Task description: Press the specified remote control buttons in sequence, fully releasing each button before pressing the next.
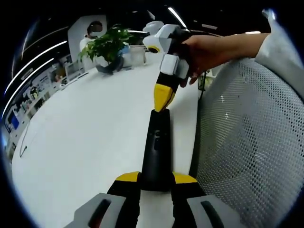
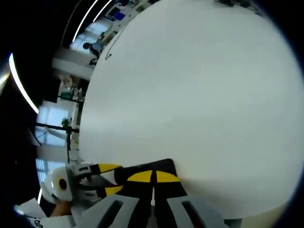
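Our left gripper view sits low, close over white table (image 1: 90, 137), facing along black remote (image 1: 156, 152) toward plant (image 1: 108, 45) at upper left. Our right gripper view looks steeply down, very near. We share table (image 2: 190, 95), remote (image 2: 142, 173).

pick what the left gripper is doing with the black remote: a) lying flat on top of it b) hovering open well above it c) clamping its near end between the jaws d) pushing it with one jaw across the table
c: in the left gripper view the left gripper has its yellow-tipped jaws closed on either side of the near end of the black remote, while the right gripper comes down with its tips together at the far end.
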{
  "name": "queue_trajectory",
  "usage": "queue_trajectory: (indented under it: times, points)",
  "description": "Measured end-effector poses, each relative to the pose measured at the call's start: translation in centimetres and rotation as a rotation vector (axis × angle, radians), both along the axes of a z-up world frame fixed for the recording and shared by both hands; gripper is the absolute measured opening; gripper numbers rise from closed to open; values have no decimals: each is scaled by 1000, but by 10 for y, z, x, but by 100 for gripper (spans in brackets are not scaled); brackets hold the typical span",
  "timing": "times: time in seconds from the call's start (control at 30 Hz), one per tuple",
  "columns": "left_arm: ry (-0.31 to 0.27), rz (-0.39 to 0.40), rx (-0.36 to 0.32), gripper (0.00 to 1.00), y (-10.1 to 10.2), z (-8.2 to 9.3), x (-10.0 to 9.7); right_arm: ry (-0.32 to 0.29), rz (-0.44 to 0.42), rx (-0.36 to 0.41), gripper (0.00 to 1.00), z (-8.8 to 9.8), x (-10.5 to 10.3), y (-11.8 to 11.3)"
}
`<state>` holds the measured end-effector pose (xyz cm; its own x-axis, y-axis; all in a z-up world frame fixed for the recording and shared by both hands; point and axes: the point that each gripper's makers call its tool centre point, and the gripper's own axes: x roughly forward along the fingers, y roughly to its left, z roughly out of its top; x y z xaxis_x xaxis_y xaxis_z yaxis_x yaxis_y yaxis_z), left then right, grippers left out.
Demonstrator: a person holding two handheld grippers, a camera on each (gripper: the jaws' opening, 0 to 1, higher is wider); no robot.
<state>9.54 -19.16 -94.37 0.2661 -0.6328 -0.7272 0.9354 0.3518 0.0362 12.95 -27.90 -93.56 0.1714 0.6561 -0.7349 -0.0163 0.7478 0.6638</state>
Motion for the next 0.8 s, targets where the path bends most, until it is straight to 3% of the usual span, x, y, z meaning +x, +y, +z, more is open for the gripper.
queue_trajectory:
  times: [0.27, 0.8]
  points:
    - [2, 0, -2, 24, 0, 0, 0, 4, -15, 21, 0, 2, 0, 1]
    - [16, 10, -18, 24, 0, 0, -1, -40, 12, -34, 0, 0, 0, 1]
